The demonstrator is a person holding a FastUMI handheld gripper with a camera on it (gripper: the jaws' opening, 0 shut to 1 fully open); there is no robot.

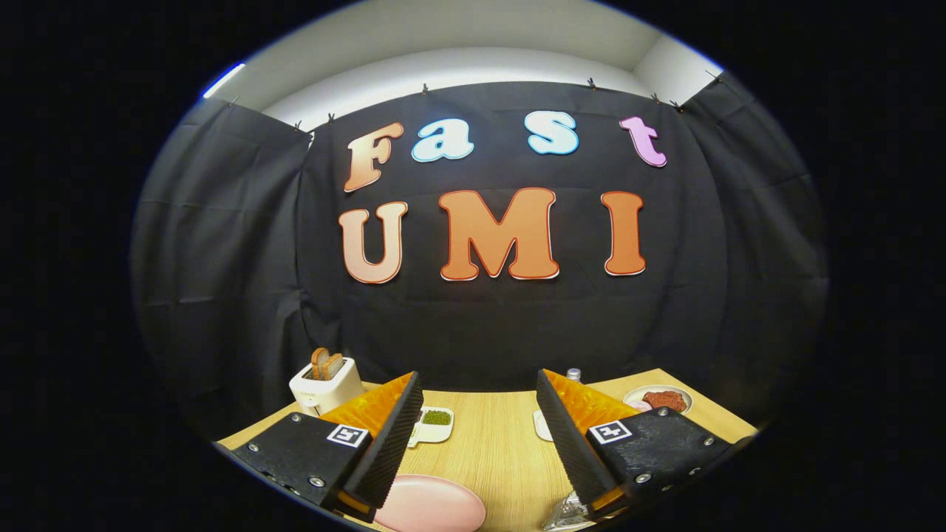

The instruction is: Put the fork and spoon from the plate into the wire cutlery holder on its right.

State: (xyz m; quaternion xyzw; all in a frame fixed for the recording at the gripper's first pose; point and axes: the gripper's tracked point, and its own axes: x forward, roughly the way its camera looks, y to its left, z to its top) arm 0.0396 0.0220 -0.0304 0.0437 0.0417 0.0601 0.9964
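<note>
Plate (432, 506): pink, on the near tabletop, just beside the tool's left finger; partly cut off, and no fork or spoon can be made out on the part in view.
Wire cutlery holder (567, 513): probably the metallic object near the right finger's tip; mostly hidden, contents not readable.
Tool (479, 436): held level above the tabletop, fingers spread wide apart with nothing between them.
Progress: cannot be settled from here; by judgement either both pieces are still to be moved or they lie out of sight.
Tabletop (491, 443): light wood, bare between the fingers.
Small dish (434, 423): far left, white, with something green in it.
Toaster (325, 384): far left, white, with bread slices standing in it.
Bowl (659, 399): far right, holding reddish food.
Bottle cap (573, 374): far, behind the right finger; the rest hidden.
</note>
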